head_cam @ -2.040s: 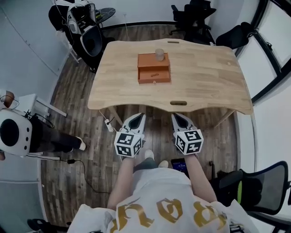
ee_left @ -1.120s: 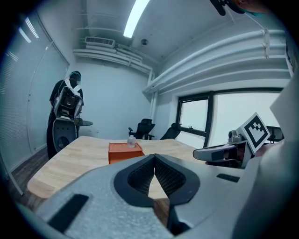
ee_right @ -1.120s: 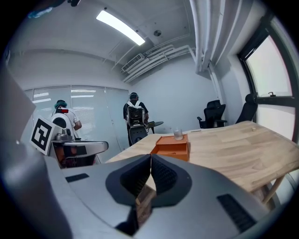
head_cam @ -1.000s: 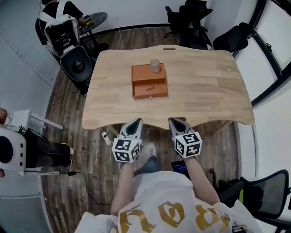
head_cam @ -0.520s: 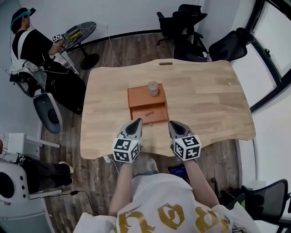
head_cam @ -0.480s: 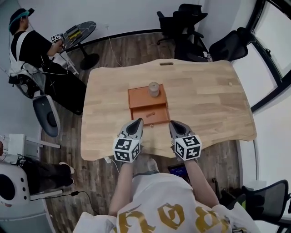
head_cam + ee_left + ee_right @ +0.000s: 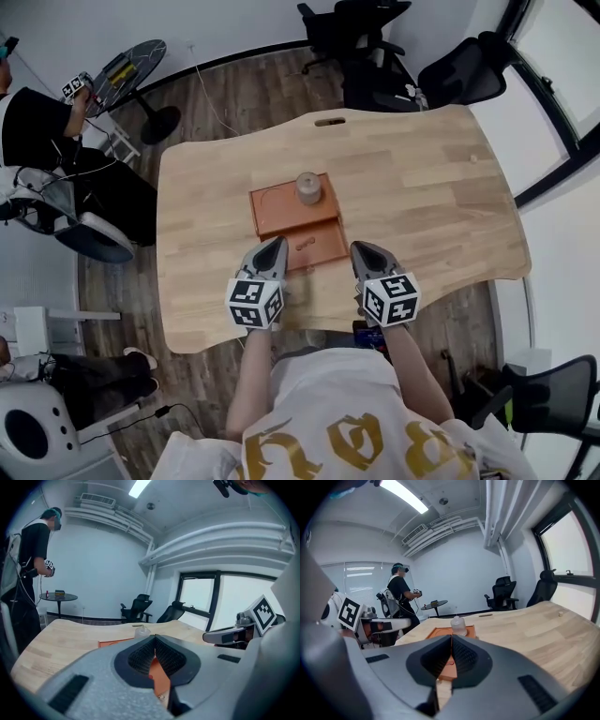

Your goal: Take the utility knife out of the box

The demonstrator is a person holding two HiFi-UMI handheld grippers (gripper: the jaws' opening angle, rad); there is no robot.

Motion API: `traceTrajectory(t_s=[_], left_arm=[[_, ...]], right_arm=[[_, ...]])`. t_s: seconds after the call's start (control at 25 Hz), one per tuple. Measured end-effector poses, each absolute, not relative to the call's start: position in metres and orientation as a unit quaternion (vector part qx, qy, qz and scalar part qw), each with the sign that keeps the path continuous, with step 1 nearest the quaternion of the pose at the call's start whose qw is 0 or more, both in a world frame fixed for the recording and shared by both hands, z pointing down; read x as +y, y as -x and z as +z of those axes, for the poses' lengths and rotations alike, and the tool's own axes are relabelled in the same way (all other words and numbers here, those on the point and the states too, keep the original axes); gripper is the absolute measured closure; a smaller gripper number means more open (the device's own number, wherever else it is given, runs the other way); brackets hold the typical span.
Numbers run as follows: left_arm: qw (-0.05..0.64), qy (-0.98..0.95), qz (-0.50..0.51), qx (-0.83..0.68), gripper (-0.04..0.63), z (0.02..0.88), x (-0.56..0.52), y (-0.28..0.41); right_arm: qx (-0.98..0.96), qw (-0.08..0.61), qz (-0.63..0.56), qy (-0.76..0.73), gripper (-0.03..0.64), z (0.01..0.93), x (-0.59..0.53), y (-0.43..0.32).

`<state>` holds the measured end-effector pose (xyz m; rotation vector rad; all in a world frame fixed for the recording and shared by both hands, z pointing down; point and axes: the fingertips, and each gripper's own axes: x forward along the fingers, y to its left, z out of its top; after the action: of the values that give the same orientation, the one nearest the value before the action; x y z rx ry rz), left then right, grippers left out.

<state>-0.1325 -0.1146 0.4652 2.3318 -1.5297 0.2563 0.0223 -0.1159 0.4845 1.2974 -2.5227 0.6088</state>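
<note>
An orange wooden box (image 7: pixel 281 207) stands mid-table on the wooden table (image 7: pixel 422 211), its drawer (image 7: pixel 323 251) pulled out toward me. A small orange item, probably the utility knife (image 7: pixel 305 246), lies in the drawer. A small clear bottle (image 7: pixel 307 187) stands on the box's top. My left gripper (image 7: pixel 277 241) is shut and empty just left of the drawer's front. My right gripper (image 7: pixel 357 247) is shut and empty just right of it. The left gripper view shows its shut gripper (image 7: pixel 153 641), the box (image 7: pixel 115 642) and bottle (image 7: pixel 140 631); the right gripper view shows that gripper (image 7: pixel 451 641), box (image 7: pixel 440 631), bottle (image 7: pixel 458 624).
A person (image 7: pixel 37 131) stands at the far left by a round side table (image 7: pixel 127 70). Black office chairs (image 7: pixel 375 28) sit behind the table, another chair (image 7: pixel 553 398) at the lower right. A white device (image 7: pixel 33 441) sits on the floor, lower left.
I have come up to the table. Both shut grippers moved from over the floor to over the table's near edge, on either side of the open drawer.
</note>
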Motion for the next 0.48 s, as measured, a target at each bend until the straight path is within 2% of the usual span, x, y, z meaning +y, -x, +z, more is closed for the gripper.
traceTrajectory(t_s=[0.48], left_arm=[[0.175, -0.816, 0.084, -0.545, 0.584, 0.471, -0.15, 0.145]], right_arm=[[-0.875, 0.096, 0.184, -0.438, 0.604, 0.47, -0.158, -0.003]])
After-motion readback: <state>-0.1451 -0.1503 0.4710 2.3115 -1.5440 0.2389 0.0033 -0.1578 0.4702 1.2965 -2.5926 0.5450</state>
